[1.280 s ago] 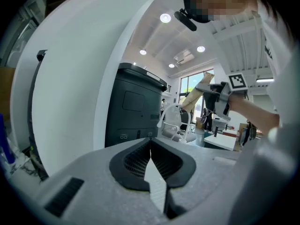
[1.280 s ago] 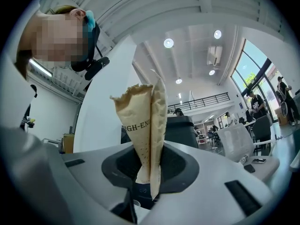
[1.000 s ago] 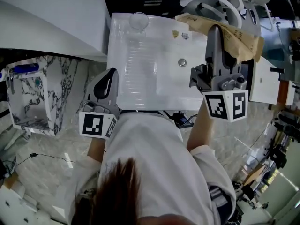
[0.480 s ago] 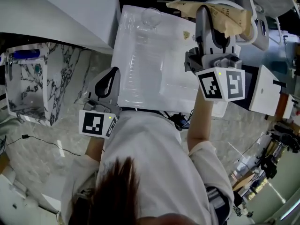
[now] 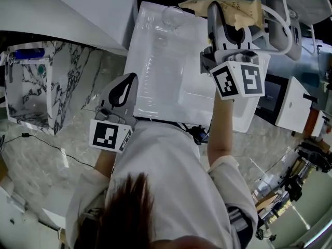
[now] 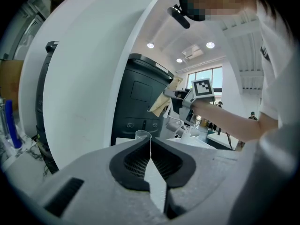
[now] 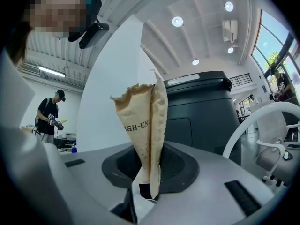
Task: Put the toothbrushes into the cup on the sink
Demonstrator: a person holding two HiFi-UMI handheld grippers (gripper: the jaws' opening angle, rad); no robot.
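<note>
A tan paper toothbrush packet [image 7: 146,125] stands upright between my right gripper's [image 7: 148,175] jaws, which are shut on its lower end. From the head view, that right gripper [image 5: 218,10] hovers over the far right part of the white sink top [image 5: 155,71], and the packet [image 5: 244,7] sticks out beyond it. A clear cup [image 5: 173,15] stands at the sink's far edge, left of the packet. My left gripper [image 5: 128,81] rests at the sink's near left corner, shut and empty. In the left gripper view, the cup [image 6: 143,135] shows just past the left gripper's [image 6: 150,143] closed tips.
A large black bin [image 7: 201,111] stands behind the sink. A white chair [image 7: 269,135] is at the right. A marble-patterned shelf [image 5: 31,92] holding a blue item sits at the left. A person [image 7: 49,114] stands in the background.
My right gripper has carried the packet leftward over the sink and lower, ending closer to the cup. The left gripper has stayed at the sink's near corner.
</note>
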